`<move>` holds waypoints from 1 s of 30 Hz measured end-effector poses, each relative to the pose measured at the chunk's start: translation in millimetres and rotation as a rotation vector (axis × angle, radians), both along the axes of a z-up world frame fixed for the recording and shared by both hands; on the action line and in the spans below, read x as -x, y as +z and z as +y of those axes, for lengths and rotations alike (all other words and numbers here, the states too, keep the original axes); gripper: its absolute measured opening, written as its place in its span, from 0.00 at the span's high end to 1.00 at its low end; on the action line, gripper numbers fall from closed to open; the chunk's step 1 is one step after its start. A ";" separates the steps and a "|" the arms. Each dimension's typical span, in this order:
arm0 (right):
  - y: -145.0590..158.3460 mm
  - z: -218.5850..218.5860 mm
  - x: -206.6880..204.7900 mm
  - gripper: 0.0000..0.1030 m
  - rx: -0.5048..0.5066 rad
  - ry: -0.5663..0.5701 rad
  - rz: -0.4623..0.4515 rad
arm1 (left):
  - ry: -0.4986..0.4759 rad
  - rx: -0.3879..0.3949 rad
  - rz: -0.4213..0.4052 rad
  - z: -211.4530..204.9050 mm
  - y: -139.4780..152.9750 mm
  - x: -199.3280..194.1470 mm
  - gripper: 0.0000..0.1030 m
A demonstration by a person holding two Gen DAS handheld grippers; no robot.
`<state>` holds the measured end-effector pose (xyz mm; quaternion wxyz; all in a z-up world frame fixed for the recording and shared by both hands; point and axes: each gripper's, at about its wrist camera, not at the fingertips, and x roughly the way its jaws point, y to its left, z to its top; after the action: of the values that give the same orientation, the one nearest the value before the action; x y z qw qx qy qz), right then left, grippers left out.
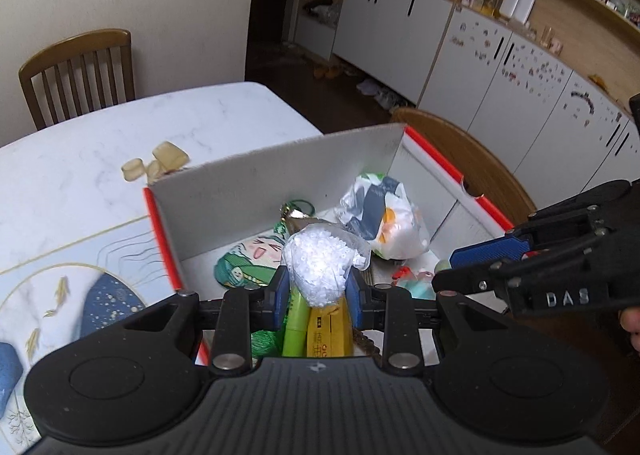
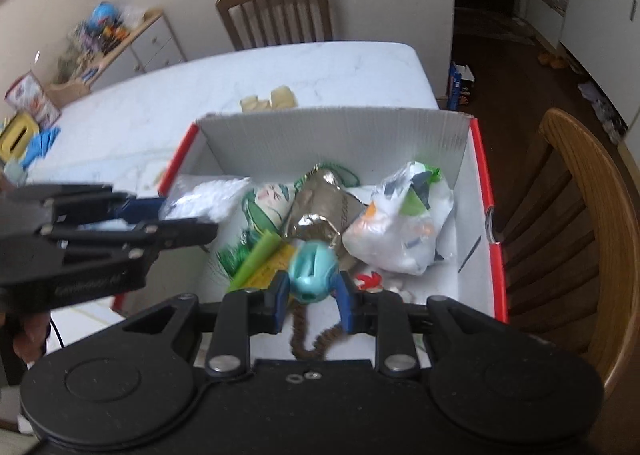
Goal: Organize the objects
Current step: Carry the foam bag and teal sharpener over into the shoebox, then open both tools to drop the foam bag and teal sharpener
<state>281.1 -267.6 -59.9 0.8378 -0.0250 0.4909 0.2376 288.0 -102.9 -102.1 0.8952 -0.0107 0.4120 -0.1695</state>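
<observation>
A white cardboard box with red edges point(image 1: 248, 191) point(image 2: 332, 135) sits on the marble table and holds several items. My left gripper point(image 1: 318, 279) is shut on a clear bag of white beads point(image 1: 320, 263) above the box; the bag also shows in the right wrist view point(image 2: 204, 203). My right gripper point(image 2: 310, 283) is shut on a teal plastic toy point(image 2: 310, 271) over the box's near side. Inside the box lie a white plastic bag point(image 2: 400, 227), a green-haired cartoon plush point(image 2: 266, 203), a foil pouch point(image 2: 320, 207), a green tube point(image 1: 294, 329) and a yellow packet point(image 1: 326, 331).
Small beige cups point(image 1: 160, 163) stand on the table point(image 1: 120, 143) beyond the box. A patterned mat point(image 1: 80, 287) lies to the left. Wooden chairs point(image 2: 576, 223) point(image 1: 80, 71) stand at the table's right and far sides. A brown cord point(image 2: 316, 339) lies in the box's near end.
</observation>
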 end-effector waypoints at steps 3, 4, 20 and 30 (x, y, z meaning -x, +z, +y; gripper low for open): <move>-5.1 -1.5 1.8 0.77 0.011 0.027 0.002 | -0.006 -0.021 0.012 -8.3 -6.8 -5.2 0.72; -6.7 -1.4 2.6 0.77 0.014 0.037 0.000 | -0.007 -0.028 0.021 -10.1 -9.8 -7.3 0.72; -28.2 -16.8 -4.3 0.74 -0.007 0.048 0.058 | -0.017 -0.116 0.090 -30.5 -39.8 -28.1 0.72; -25.4 -27.1 -6.0 0.69 -0.048 0.031 0.041 | -0.008 -0.137 0.115 -33.8 -44.0 -26.6 0.68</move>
<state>287.1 -294.7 -85.2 0.8243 -0.0074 0.5015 0.2627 314.6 -136.7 -146.1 0.8682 0.0423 0.4731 -0.1436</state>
